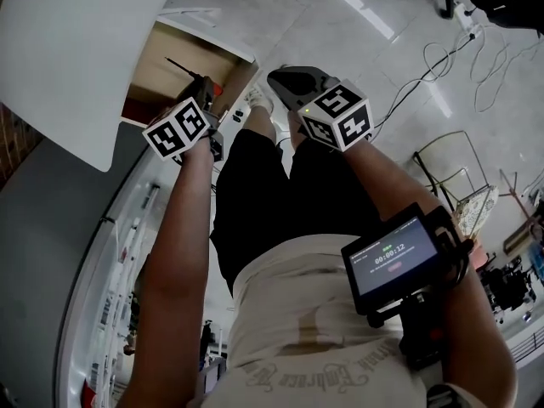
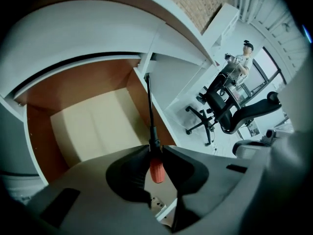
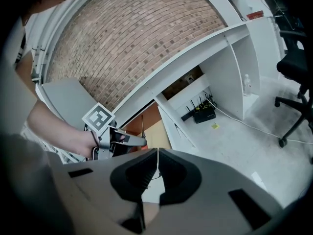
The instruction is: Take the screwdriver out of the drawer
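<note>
Fingers (image 2: 128,173) of the left gripper (image 2: 155,150) are clamping the screwdriver (image 2: 151,131) just where its orange handle meets the dark collar, so the long shaft is sticking out ahead of the hand. It is hanging over the drawer (image 2: 88,126), apparently clear of the floor of it. Gripping near the handle is probably keeping the tool from swinging.

Above the drawer the white worktop (image 1: 76,49) is overhanging, and that edge looks like the one thing the shaft could knock on the way out. The drawer itself is standing pulled open, its pale floor showing nothing else inside. Beyond its right side a black office chair (image 2: 230,114) is sitting well apart on the floor.

On the drawer's right the right gripper (image 3: 157,153) is waiting with its fingers pressed together on nothing — idle, out of the way.
</note>
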Available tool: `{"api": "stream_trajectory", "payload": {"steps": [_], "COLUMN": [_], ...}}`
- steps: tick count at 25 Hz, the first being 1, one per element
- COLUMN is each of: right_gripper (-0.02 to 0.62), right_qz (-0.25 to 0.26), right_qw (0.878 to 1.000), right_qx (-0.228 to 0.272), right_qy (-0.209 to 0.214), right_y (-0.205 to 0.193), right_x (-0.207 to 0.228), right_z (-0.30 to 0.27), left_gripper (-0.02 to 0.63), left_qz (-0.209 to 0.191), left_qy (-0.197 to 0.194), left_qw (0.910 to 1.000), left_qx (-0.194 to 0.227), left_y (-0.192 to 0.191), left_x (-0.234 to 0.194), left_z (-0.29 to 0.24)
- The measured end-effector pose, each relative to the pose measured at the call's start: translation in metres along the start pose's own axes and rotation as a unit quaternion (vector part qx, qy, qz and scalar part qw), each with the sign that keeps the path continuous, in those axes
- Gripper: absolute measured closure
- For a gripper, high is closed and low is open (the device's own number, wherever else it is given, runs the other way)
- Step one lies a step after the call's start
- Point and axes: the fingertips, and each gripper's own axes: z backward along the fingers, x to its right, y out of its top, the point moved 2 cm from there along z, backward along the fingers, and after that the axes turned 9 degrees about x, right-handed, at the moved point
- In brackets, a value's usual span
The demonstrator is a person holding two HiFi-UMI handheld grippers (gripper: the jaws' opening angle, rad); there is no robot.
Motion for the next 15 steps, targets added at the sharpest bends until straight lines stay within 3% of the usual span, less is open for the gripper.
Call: {"api": "stream_trajectory", "payload": {"steps": [4,15], "right_gripper": [0.571,0.571], "right_qz": [0.014,0.039], "right_qw": [1.0,0.999], "right_qx": [-0.005,-0.014], "right_qy": [0.004,0.006], "right_y": [0.003,0.015], "right_x": [-0.008,-0.032], "right_z": [0.001,0.008], "left_gripper": [0.512,0.512], "left_qz": [-0.027,-0.033], "left_qy": [-0.008,-0.016], "left_qw": [0.9993,0.9977], "left_qx": [0.023,0.057], "left_y": [0.003,0.011], "left_x": [0.006,0.013], "left_z": [0.014,0.056]}}
